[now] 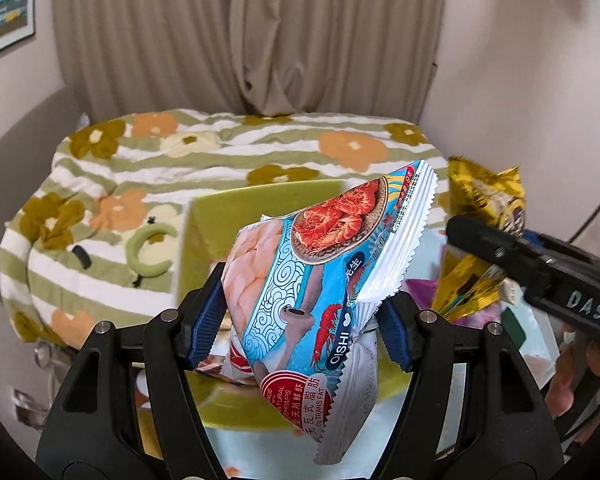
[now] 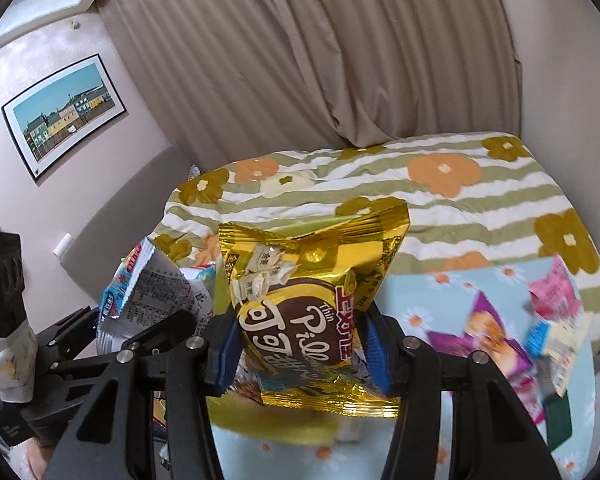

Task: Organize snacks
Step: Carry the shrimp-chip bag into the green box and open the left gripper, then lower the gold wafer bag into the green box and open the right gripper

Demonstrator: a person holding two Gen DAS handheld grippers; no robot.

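Left gripper (image 1: 300, 316) clenches a shrimp chip bag (image 1: 304, 280), right gripper (image 2: 300, 352) a gold snack bag (image 2: 312, 312); both slippery, puffy packets could slide free.

Home bedroom.
Shown by flower-patterned bedding (image 2: 440, 196), beige curtains (image 2: 320, 60), and a framed picture (image 2: 62, 114) on the wall.
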